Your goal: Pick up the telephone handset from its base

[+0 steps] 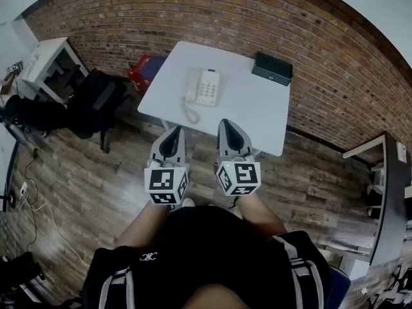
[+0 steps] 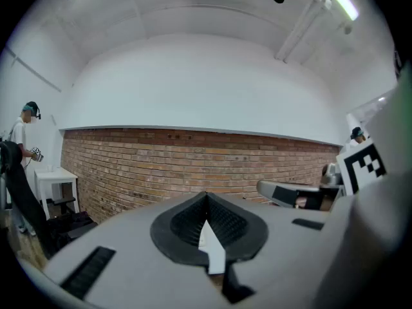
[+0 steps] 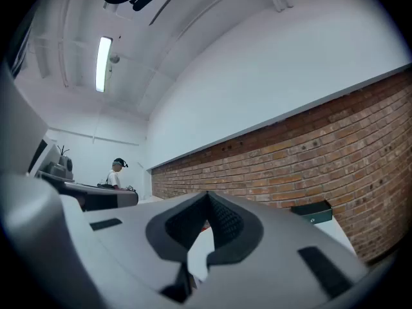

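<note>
The grey left gripper (image 1: 175, 129) and right gripper (image 1: 226, 123) are hovering empty, jaws pressed together, short of the white square table (image 1: 257, 111), where the white plastic handset (image 1: 192, 86) is lying on its push-button base (image 1: 208, 87), so approaching unopened is probably risking knocking it askew.

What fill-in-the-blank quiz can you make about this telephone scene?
The telephone on the table is ___ in colour. Its handset lies along the telephone's ___ side in the head view. The fingers of the left gripper and right gripper are ___. The wall behind is built of ___.
Missing: white; left; shut; brick.
</note>
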The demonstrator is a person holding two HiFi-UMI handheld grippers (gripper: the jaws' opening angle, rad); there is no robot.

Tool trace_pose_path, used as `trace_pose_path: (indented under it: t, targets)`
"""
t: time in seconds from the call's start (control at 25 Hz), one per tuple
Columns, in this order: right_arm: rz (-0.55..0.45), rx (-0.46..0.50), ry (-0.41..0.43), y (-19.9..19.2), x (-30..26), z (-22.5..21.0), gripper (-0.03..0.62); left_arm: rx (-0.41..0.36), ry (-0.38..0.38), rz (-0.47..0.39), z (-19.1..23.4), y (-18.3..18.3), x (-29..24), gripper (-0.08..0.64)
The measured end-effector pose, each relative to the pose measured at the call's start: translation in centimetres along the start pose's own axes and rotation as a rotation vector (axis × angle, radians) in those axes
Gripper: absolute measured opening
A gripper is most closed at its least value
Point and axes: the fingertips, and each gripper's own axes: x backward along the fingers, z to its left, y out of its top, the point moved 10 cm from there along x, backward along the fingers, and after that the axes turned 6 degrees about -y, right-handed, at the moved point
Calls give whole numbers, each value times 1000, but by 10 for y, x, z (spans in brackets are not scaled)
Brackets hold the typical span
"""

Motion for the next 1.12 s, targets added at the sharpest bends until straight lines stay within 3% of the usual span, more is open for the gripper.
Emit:
trace_pose_path:
  t: [0.44, 1.12]
  targets:
    - [-31, -29, 19, 2, -6, 14, -2, 22, -22, 6, 15, 1, -3, 0]
    - [-5, -7, -25, -13, -30, 59, -2, 13, -84, 5, 67, -6, -5, 0]
